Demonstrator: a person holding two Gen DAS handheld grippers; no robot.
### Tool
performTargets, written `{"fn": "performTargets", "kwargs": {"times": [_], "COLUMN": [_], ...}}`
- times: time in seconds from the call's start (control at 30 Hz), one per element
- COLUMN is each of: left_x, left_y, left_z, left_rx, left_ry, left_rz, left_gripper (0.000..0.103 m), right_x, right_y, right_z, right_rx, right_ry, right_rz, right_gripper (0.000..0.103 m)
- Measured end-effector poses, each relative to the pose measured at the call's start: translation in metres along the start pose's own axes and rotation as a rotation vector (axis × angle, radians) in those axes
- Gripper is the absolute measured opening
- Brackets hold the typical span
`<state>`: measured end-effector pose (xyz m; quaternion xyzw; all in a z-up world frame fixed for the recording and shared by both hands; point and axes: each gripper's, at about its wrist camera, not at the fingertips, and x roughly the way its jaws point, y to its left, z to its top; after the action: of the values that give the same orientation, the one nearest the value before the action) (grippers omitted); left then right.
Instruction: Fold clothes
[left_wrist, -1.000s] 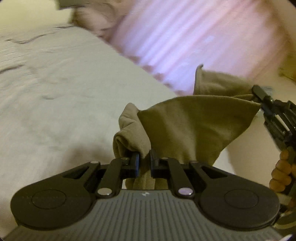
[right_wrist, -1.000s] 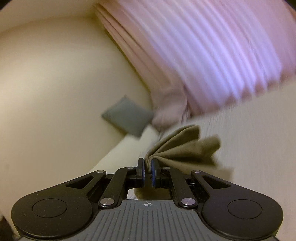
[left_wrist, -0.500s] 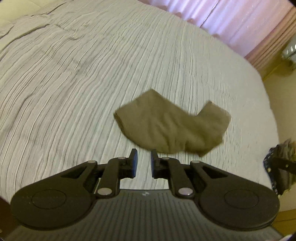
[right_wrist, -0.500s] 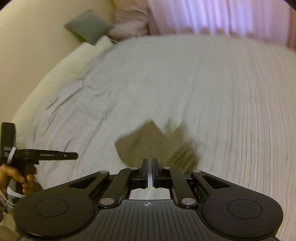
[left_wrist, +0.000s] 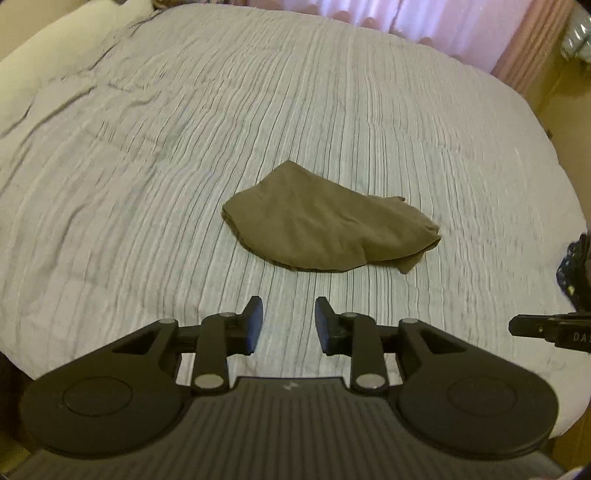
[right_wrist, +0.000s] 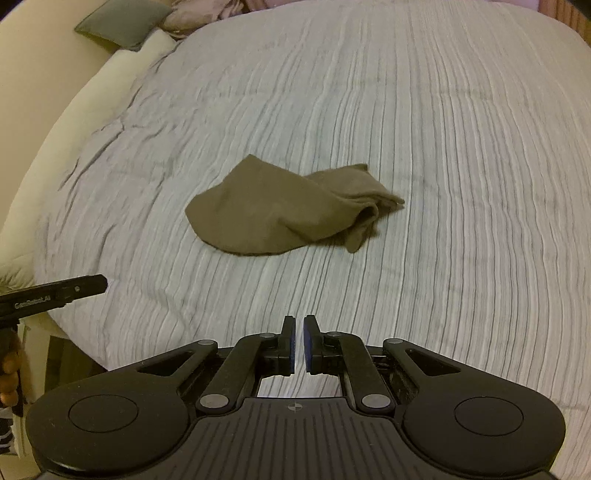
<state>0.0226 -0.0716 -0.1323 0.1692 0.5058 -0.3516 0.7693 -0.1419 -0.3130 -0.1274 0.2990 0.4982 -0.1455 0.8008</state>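
At the far left of the right wrist view, a cream headboard (right_wrist: 74, 92) curves along the bed's edge, with a grey cushion (right_wrist: 122, 22) propped on it and a heap of pinkish fabric (right_wrist: 207, 13) just beside that. The left wrist view shows only a strip of that headboard and none of the cushion. The bed (left_wrist: 147, 147) fills both views, covered by a pale striped bedspread (right_wrist: 461, 184) that is creased near the headboard and smoother elsewhere, with wide bare room on every side of the garment.

The olive-brown garment (left_wrist: 321, 229) lies crumpled near the middle of the bed, touching neither gripper; its bunched end points right, where a fold curls over (right_wrist: 365, 218).

The left gripper (left_wrist: 288, 321) hangs above the near edge of the bedspread, its jaws parted and opening, with nothing between them. The right gripper (right_wrist: 299, 343) is likewise short of the garment, its jaws nearly together with only a thin slit showing, holding nothing.

Each view catches the other tool: in the right wrist view the left gripper's black body pokes in at the left edge above the fingers of a hand (right_wrist: 9, 380); in the left wrist view the right one enters at the right edge. Only the left wrist view shows the pink curtain (left_wrist: 424, 18) beyond the far edge and a yellowish wall (left_wrist: 565, 96) at the right corner.
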Motion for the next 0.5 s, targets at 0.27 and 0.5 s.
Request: {"fn": "performTargets", "kwargs": {"times": [0.27,0.5], "left_x": [0.000,0.011], "left_y": [0.001,0.016], "left_z": [0.018,0.033], "left_rx": [0.107,0.188], "left_ry": [-0.012,-0.004], "left_rz": [-0.048,-0.099], "left_gripper": [0.031,0.031], "right_x": [0.003,0.012], "right_y": [0.015,0.027], "right_z": [-0.011,-0.008], "right_rx": [0.070,0.226], "right_ry": [-0.035,-0.058], "right_rz": [-0.055,-0.106], "right_gripper": [0.066,0.066]}}
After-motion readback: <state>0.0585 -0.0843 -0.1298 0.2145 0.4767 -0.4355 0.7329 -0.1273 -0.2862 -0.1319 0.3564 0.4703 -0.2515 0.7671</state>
